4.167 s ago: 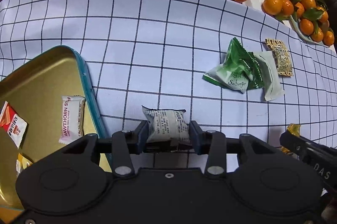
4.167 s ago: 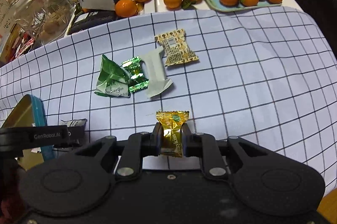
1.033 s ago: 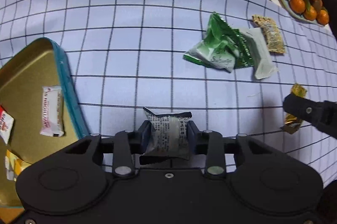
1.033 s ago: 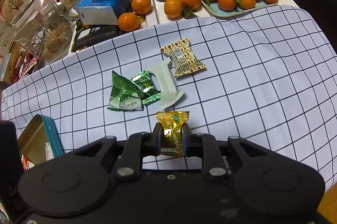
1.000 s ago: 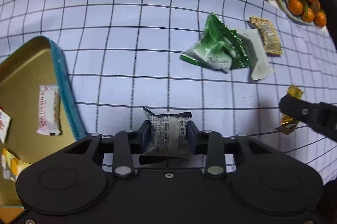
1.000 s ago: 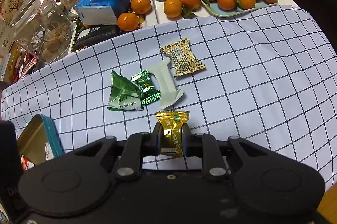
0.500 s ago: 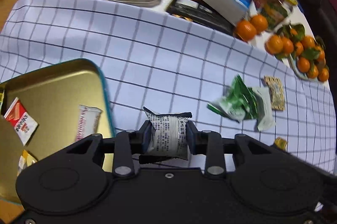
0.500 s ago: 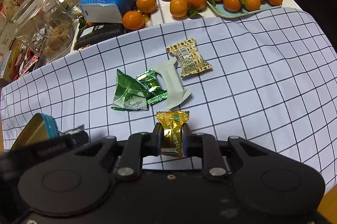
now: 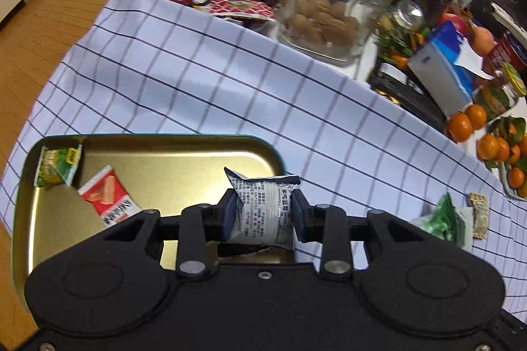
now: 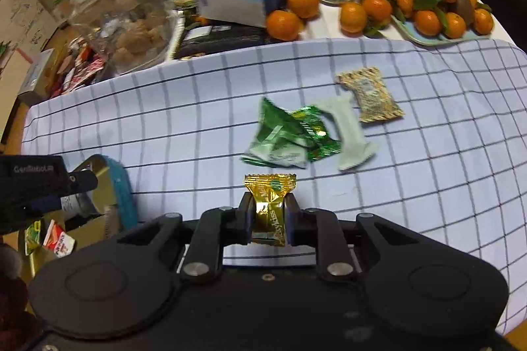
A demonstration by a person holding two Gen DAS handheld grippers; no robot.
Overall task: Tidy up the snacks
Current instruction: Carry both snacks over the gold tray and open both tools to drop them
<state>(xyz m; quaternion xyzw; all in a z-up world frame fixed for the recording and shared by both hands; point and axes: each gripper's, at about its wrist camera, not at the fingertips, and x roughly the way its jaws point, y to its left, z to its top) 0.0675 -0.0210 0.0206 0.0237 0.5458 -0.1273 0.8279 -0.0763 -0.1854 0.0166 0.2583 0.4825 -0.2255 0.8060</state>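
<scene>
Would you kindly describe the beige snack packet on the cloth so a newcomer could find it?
Start at the checked cloth and find the cluster of loose wrappers in its middle. The beige packet lies at the cluster's far right end, nearest the oranges; it alone is speckled tan, beside a white packet.

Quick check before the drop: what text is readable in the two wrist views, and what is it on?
"GenRoboLAI", roughly: left gripper body, in the right wrist view.
"...kiss": gold candy in the right gripper.
Grey packet in the left gripper: fine print, unreadable.
Red packet in the tin: blurred.
</scene>
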